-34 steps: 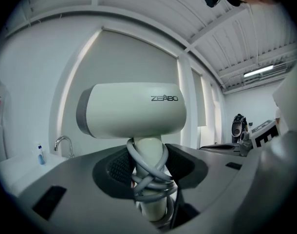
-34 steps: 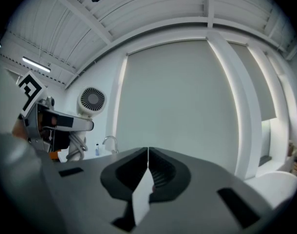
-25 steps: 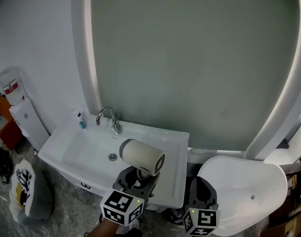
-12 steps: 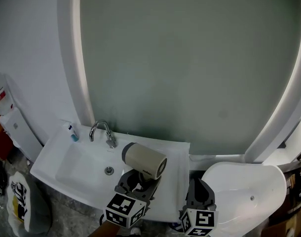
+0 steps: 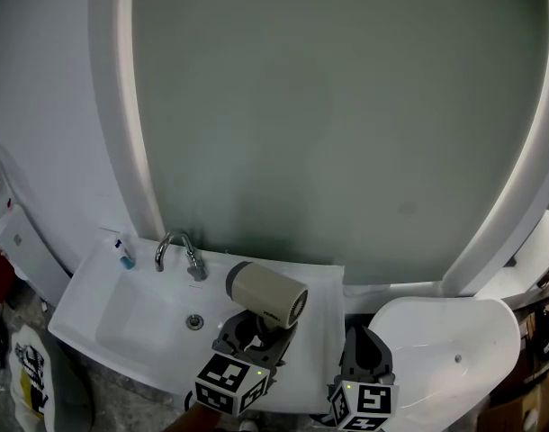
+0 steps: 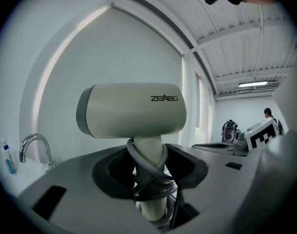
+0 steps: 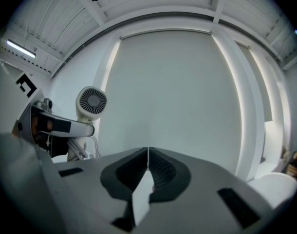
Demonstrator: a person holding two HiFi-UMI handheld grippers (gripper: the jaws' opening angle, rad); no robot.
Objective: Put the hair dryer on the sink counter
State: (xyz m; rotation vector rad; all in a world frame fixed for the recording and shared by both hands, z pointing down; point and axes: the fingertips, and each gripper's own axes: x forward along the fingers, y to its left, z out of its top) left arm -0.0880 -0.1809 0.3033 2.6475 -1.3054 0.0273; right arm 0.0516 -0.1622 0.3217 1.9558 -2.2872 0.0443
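Observation:
A cream hair dryer (image 5: 265,293) (image 6: 131,111) with its grey cord wound round the handle stands upright in my left gripper (image 5: 254,333) (image 6: 147,169), whose jaws are shut on the handle. In the head view it hovers over the right part of the white sink counter (image 5: 315,282). My right gripper (image 5: 364,354) (image 7: 148,155) is beside it on the right, jaws shut with nothing between them. From the right gripper view the dryer's (image 7: 91,102) rear grille shows at the left.
A chrome tap (image 5: 180,252) (image 6: 34,147) stands behind the basin, with a drain (image 5: 194,321) below it. A small blue-capped bottle (image 5: 123,255) sits at the counter's back left. A big arched mirror (image 5: 346,115) fills the wall. A white toilet lid (image 5: 436,354) is at the right.
Both grippers and the dryer have moved in toward the sink and mirror; the counter now lies closer under the dryer. The grip on the handle is unchanged.

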